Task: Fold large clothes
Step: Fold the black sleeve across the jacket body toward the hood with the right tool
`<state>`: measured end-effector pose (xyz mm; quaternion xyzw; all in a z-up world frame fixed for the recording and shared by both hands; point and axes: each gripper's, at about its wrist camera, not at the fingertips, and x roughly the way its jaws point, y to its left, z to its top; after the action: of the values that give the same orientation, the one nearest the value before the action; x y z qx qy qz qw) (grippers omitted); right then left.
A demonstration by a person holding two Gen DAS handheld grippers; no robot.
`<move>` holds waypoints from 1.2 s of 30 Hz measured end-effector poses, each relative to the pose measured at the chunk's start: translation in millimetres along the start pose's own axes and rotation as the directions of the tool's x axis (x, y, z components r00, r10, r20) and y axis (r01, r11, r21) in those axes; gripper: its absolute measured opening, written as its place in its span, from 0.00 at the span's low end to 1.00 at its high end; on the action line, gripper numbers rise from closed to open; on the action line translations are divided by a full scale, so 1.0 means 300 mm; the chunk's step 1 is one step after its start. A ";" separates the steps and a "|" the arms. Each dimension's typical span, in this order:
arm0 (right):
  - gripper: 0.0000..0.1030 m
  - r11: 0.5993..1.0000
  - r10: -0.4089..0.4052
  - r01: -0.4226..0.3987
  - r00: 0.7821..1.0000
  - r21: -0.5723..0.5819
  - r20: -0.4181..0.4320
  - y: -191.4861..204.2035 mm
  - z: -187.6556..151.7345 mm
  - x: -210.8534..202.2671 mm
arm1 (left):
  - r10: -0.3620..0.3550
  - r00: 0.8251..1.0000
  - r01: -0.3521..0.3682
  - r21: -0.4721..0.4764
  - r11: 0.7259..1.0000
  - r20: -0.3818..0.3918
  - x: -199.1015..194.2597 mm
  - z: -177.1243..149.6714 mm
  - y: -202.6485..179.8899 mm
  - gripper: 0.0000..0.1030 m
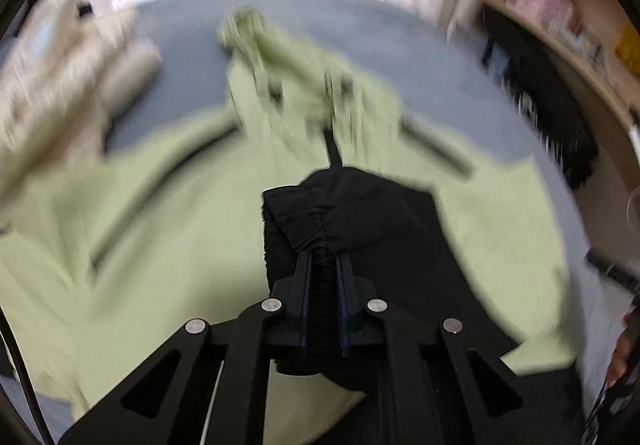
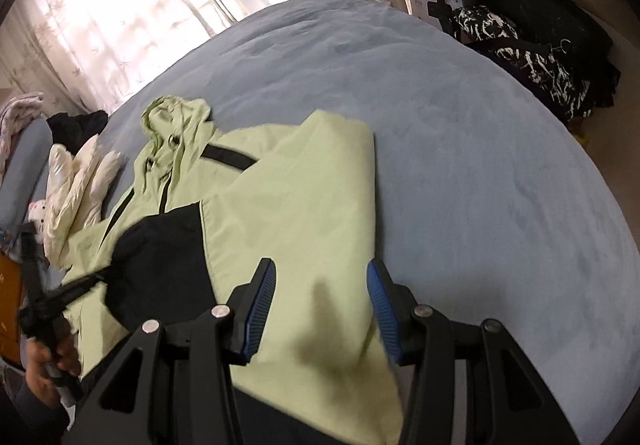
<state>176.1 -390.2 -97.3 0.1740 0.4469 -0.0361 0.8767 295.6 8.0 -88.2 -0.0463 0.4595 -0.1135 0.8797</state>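
A light green hooded jacket (image 1: 180, 229) (image 2: 304, 197) lies spread on the blue bed, its hood (image 1: 248, 29) (image 2: 176, 113) toward the window. My left gripper (image 1: 324, 257) is shut on the bunched black end of a sleeve (image 1: 360, 213), which lies across the jacket's front. The right wrist view shows that gripper (image 2: 108, 269) at the left, gripping the black sleeve (image 2: 160, 265), with a hand (image 2: 44, 361) on its handle. My right gripper (image 2: 320, 285) hovers open over the folded green panel near the jacket's right edge, with nothing between its blue pads (image 2: 262, 301).
The blue bed cover (image 2: 460, 165) stretches bare to the right of the jacket. A cream padded garment (image 1: 60, 77) (image 2: 80, 181) lies on the left. Dark and patterned clothes (image 2: 532, 61) hang by a wooden shelf (image 1: 560, 5) on the right. Curtains (image 2: 120, 5) close off the far side.
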 end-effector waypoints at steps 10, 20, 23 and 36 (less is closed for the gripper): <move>0.46 0.997 0.057 -0.054 0.996 0.057 -0.069 -0.059 0.131 0.208 | 0.107 0.987 -0.126 -0.170 0.977 -0.118 0.160 0.004 0.230 0.10; 0.04 0.999 -0.023 0.019 0.989 -0.028 -0.145 -0.020 0.210 0.405 | 0.050 0.992 -0.068 -0.163 0.984 -0.116 0.209 -0.013 0.190 0.11; 0.04 0.994 -0.081 0.075 0.992 -0.076 -0.092 -0.028 0.233 0.388 | 0.057 0.995 -0.068 -0.125 0.990 -0.086 0.201 -0.007 0.140 0.11; 0.12 0.997 -0.040 0.037 0.999 -0.068 -0.037 0.004 0.164 0.176 | 0.077 0.997 -0.078 -0.004 0.997 -0.030 0.103 -0.039 0.098 0.22</move>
<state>245.8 -401.0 -112.3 0.1364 0.4677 -0.0345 0.8726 307.7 29.4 -125.2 -0.0288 0.4745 -0.0789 0.8762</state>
